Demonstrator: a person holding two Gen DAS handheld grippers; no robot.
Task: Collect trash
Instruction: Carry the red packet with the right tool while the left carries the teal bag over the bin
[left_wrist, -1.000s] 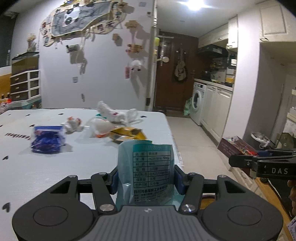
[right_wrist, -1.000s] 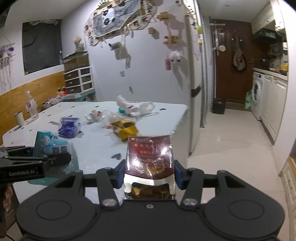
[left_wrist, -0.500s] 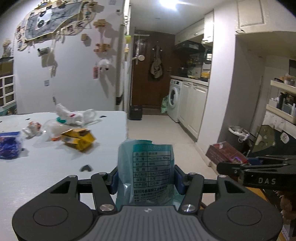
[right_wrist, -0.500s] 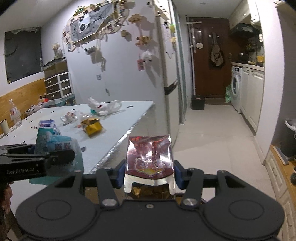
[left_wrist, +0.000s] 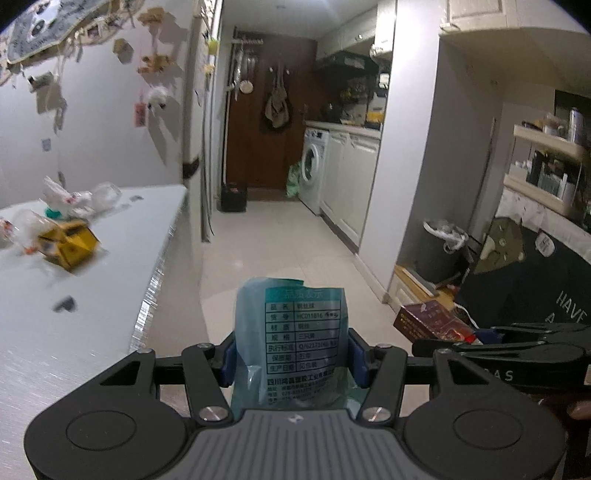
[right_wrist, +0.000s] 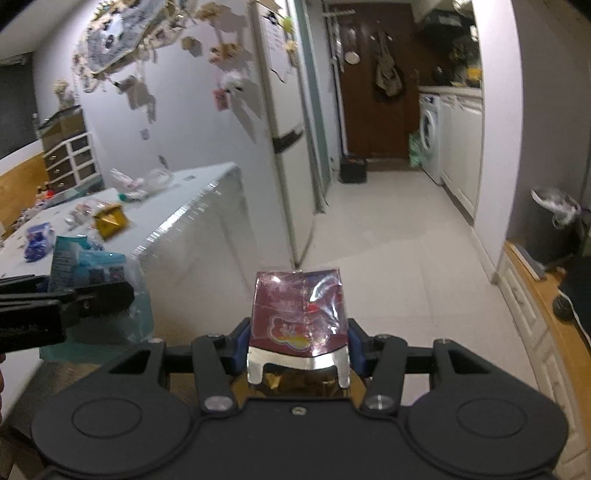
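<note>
My left gripper (left_wrist: 291, 354) is shut on a teal plastic bag (left_wrist: 291, 332) with a printed label, held upright between the blue pads. In the right wrist view my right gripper (right_wrist: 299, 343) is shut on a dark red foil snack packet (right_wrist: 299, 310). The left wrist view shows the red packet (left_wrist: 428, 321) and right gripper at lower right. At the left edge of the right wrist view the teal bag (right_wrist: 85, 258) sits in the left gripper. Both point over the tiled floor past the table's corner. A lined trash bin (left_wrist: 441, 243) stands by the wall at right, seen also as the bin (right_wrist: 554, 221).
The white table (left_wrist: 74, 314) at left carries a yellow box (left_wrist: 68, 245), crumpled clear plastic (left_wrist: 74, 197) and a blue wrapper (right_wrist: 37, 236). A fridge (right_wrist: 280, 122) stands behind it. The tiled hallway runs to a brown door, with a washing machine (left_wrist: 314, 170) and cabinets at right.
Both grippers have swung right, away from the table and toward the hallway floor, and sunk a little. The trash bin has come into view. Both still hold their trash.
</note>
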